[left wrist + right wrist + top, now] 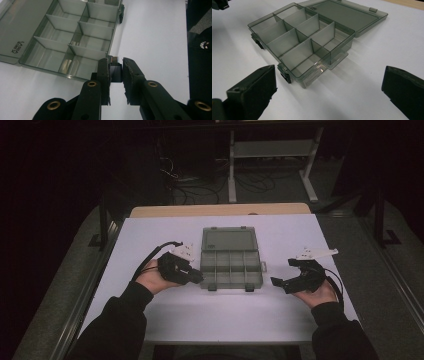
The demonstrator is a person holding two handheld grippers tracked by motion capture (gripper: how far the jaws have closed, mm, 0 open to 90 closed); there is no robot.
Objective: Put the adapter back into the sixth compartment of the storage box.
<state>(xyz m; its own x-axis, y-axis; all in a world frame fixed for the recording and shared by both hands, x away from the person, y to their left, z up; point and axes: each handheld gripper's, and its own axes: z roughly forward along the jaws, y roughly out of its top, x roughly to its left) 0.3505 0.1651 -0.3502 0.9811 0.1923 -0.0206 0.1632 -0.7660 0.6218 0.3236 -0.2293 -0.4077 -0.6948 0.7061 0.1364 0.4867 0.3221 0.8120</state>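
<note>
Left tongs (pixel 115 72) pinch a small black block with a metal tip (pixel 115 68), which sits squeezed between the two pads. In the left gripper view this block hangs just beside the near corner of the open organizer box (pixel 75 42), over the white table (pixel 155 37) and not inside any compartment. From the high view the left tongs (pixel 197 277) point at the left edge of the organizer box (pixel 231 265), close to its front row of compartments.

That box is clear grey plastic, split by dividers into two rows of compartments, with its lid (pixel 347 15) folded flat on the table behind it. Small dark latches (pixel 285 75) sit on its front edge.

Right tongs (pixel 328 92) are spread wide with nothing between them, and in the right gripper view their two black jaws frame the front right corner of the box. From above, the right tongs (pixel 280 282) sit to the right of the box, a little apart from it, held in the person's right hand (pixel 317 292). Dark sleeves (pixel 117 325) enter nearer the camera than the box.
</note>
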